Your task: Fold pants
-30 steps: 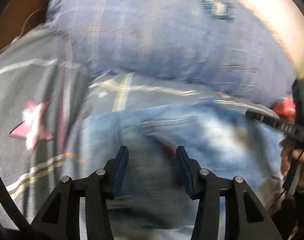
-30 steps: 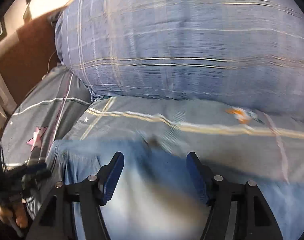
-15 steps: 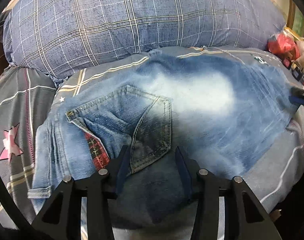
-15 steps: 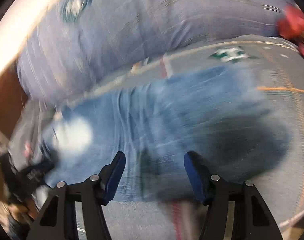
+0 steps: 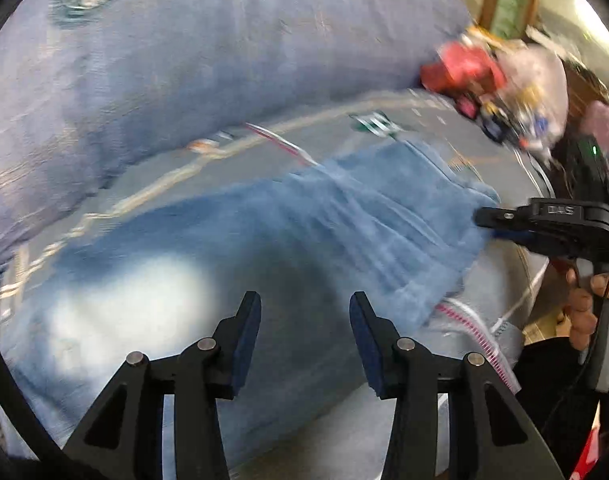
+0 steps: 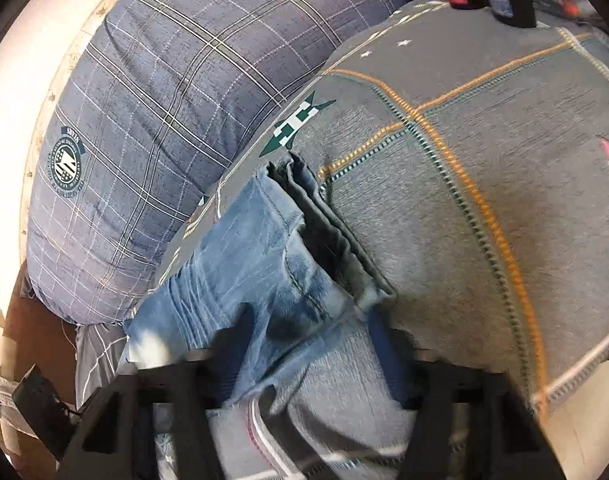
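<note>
**A:** What does the left wrist view give you?

**B:** The pants [image 5: 264,248], blue denim, lie spread across a grey patterned bedcover [image 5: 384,432], with a big blue plaid pillow [image 5: 224,52] behind them. The left gripper [image 5: 304,340] hangs over the denim with its jaws apart and nothing between them. The picture is smeared with motion. At the right edge the right gripper [image 5: 488,224] reaches the leg end of the pants, held by a hand [image 5: 584,304].

**A:** And the right wrist view?

**B:** It is much closer and sharper. It shows the hem end of the pants [image 6: 264,272], with stacked layers opening toward the bedcover [image 6: 464,160]. The right gripper [image 6: 304,356] has its jaws closing with the denim edge between them. Its fingers [image 6: 380,340] are blurred, so I cannot tell whether the pads already press on the cloth.

**A:** Anything only one view has?

**B:** The round badge on the pillow [image 6: 152,120] reads clearly only here. The cluttered red and pink things [image 5: 484,76] at the far edge of the bed show best from the left side.
</note>
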Demonstrator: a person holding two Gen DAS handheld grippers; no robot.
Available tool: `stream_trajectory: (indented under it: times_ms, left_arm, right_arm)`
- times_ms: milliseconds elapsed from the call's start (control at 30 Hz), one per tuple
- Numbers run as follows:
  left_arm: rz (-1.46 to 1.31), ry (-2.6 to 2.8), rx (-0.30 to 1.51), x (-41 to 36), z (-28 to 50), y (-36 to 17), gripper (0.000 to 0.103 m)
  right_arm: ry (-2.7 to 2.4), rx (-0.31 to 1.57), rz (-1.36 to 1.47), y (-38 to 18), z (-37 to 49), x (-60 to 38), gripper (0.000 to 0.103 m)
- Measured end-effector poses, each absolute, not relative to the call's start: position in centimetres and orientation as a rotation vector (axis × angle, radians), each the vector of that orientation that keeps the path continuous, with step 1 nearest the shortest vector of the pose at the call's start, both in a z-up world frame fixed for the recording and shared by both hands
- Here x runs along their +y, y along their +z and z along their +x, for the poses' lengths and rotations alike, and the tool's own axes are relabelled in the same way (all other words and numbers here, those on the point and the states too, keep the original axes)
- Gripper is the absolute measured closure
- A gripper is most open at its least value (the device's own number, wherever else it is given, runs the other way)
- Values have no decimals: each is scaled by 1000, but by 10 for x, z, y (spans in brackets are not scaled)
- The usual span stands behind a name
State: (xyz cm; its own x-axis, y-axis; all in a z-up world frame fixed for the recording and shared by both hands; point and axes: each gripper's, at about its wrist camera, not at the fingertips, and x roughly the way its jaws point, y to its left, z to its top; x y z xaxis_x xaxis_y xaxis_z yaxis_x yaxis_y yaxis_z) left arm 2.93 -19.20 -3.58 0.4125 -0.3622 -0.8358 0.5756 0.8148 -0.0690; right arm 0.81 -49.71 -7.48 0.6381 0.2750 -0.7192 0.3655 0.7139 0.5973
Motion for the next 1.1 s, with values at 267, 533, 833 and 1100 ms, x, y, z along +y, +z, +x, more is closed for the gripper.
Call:
stream_trajectory:
  times_ms: [267,533,833,1100]
  left_arm:
    - [379,-593,1049,-225,26,-72,54]
    - [288,-648,1026,-228,26,-48,54]
    - [251,-724,1125,-286,41,-76,54]
    - [237,-707,1023,-292,32,-56,50]
  right_arm:
    - [-146,902,697,-84,11,-487,88]
    - [-178,794,732,-62,-16,-499,34]
    - [-136,828,904,-90,-2,-515,34]
    - [-58,781,1046,-101,-6,-517,59]
